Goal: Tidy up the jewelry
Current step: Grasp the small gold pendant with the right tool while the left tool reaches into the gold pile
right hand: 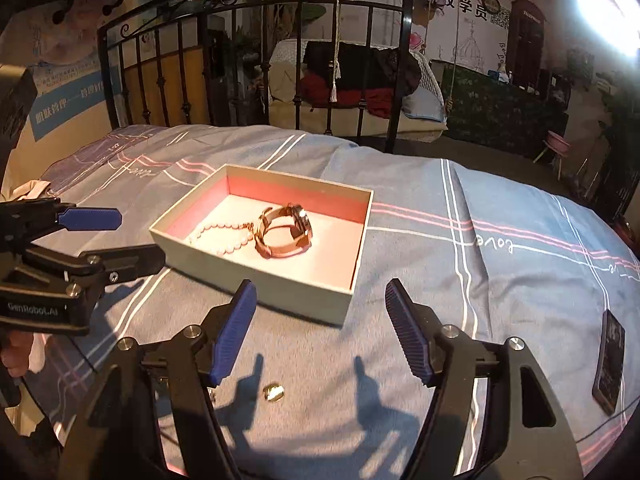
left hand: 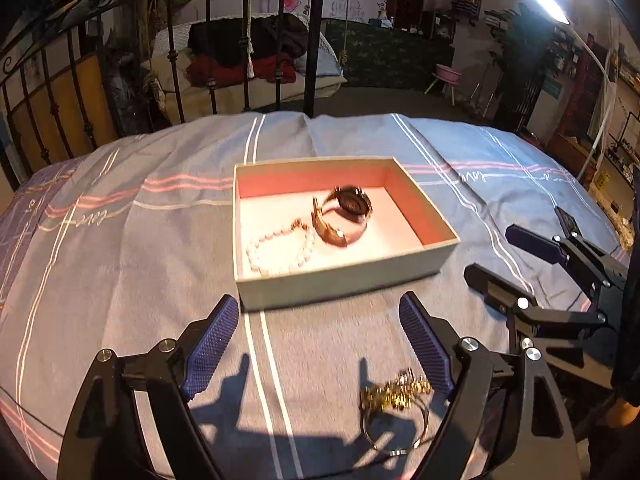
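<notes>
Blue-grey striped bedsheet (left hand: 120, 260) covers the bed, with a black iron bedframe (right hand: 256, 40) behind it. On the sheet sits an open cardboard box (left hand: 344, 276) with a pink lining, and inside it lie a pearl bracelet (left hand: 280, 248) and a rose-gold watch (left hand: 344, 216) (the two touch where the bracelet's clasp meets the strap).

Both grippers hang over the sheet just short of the box, each spread wide with nothing between its blue pads. The left gripper (left hand: 320, 344) has a gold charm bracelet (left hand: 396, 400) lying on the sheet beside its right-hand finger; the right wrist view does not show that piece. The right gripper (right hand: 320, 328) has a small gold ring (right hand: 273, 392) on the sheet below the gap between its fingers, and a dark phone (right hand: 610, 360) lies near the sheet's right edge. Neither appears in the left wrist view.
</notes>
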The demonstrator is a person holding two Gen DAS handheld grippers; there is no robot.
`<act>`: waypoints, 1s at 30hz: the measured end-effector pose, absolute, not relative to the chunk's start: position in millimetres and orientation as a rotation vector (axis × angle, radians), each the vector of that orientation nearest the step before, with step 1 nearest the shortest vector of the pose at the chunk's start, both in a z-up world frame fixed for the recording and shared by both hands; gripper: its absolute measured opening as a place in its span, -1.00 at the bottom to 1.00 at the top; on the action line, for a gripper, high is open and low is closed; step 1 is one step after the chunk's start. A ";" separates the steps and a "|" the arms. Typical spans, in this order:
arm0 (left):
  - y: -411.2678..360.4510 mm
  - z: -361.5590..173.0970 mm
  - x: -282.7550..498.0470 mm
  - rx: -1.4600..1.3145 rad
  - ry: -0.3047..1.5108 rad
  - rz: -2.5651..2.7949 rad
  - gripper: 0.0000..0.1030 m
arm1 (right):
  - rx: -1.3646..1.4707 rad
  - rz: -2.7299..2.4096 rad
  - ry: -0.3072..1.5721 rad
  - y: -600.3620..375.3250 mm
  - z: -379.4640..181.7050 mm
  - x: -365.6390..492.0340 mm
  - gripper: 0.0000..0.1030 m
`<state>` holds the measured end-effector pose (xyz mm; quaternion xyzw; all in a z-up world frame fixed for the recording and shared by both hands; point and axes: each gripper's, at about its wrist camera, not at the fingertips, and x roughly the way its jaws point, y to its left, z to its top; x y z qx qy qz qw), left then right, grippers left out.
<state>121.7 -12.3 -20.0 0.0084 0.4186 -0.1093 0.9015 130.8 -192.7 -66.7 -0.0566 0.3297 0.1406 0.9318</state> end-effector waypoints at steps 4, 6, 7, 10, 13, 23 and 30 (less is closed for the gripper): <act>-15.7 -43.5 86.7 -0.033 0.920 -0.239 0.57 | -0.121 0.287 0.727 -194.3 -87.8 110.6 0.30; -20.9 -48.9 73.9 -0.022 0.925 -0.254 0.57 | -0.128 0.280 0.746 -194.2 -96.5 104.6 0.30; -22.9 -50.6 69.3 -0.018 0.923 -0.261 0.57 | -0.125 0.279 0.749 -195.2 -99.5 101.3 0.30; -29.4 -55.2 62.3 -0.009 0.922 -0.265 0.57 | -0.122 0.277 0.755 -195.9 -105.4 95.4 0.30; -36.2 -61.1 60.2 0.002 0.933 -0.275 0.57 | -0.152 0.261 0.747 -196.3 -106.3 89.3 0.30; -46.8 -78.3 67.6 0.059 0.949 -0.248 0.51 | -0.159 0.279 0.760 -195.8 -113.1 92.0 0.30; -32.3 -79.9 77.0 0.067 0.941 -0.235 -0.09 | -0.165 0.335 0.790 -180.0 -117.9 102.8 0.12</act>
